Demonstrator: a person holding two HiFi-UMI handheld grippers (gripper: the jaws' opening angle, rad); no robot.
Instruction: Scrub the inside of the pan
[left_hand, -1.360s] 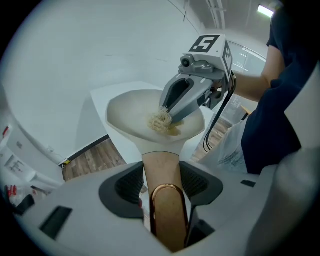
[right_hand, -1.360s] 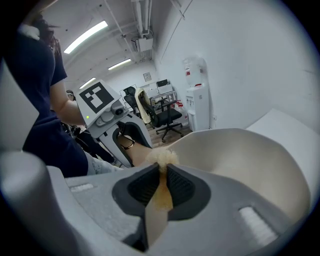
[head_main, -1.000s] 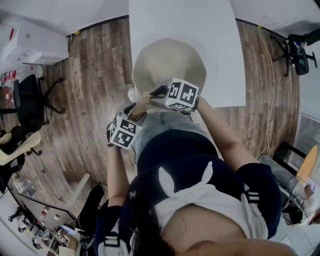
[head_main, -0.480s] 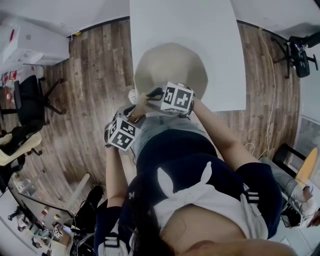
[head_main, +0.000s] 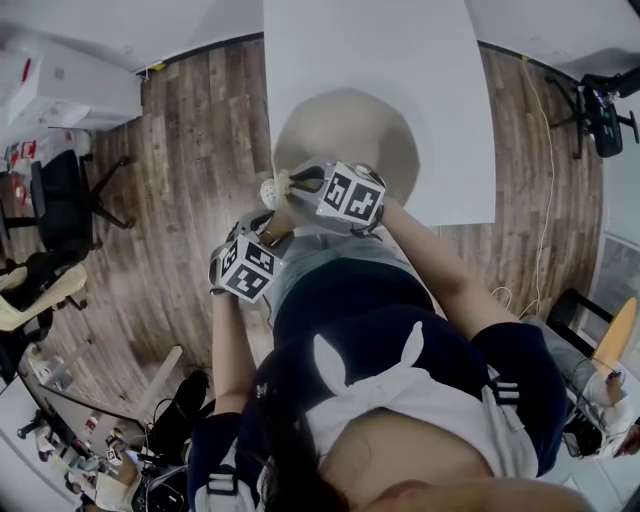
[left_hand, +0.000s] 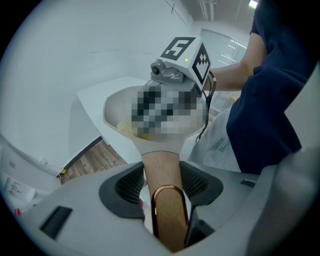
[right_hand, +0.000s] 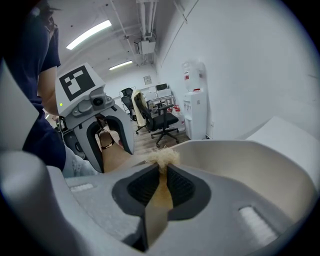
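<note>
- The wooden floor (head_main: 190, 170) fills the head view from 7 to 11 o'clock and shows again on the far side, around 2 o'clock.
- A white table (head_main: 400, 60) reaches in from 12 o'clock, its near edge just above the middle of that view.
- The person stands at 6 o'clock – dark top and bare forearms, one arm running up to each gripper.
- A black office chair (head_main: 60, 200) stands well apart at 9 o'clock.
- The pan (head_main: 360, 130), pale beige and deep, sits on the near part of the table, overhanging the table's edge on its 9 o'clock side. Much of its inside is hidden in the left gripper view.
- The left gripper (head_main: 272, 222) sits at the pan's 7 o'clock, off the table and angled down. Its claw stands fairly wide, pads pressed on both sides of the pan handle (left_hand: 162, 175).
- The right gripper (right_hand: 161, 175) hangs over the pan's 6 o'clock rim, its marker cube up. Its claw is narrow, clamped on the flat tan stem of a scrub brush (right_hand: 159, 200).
- The handle is light wood with a copper-coloured loop at its end, and leaves the pan toward 7 o'clock.
- The brush's bristle tuft (right_hand: 162, 159) – pale and frayed – pokes out just past the right pads, at the near wall of the pan. I cannot tell whether it touches the wall.
</note>
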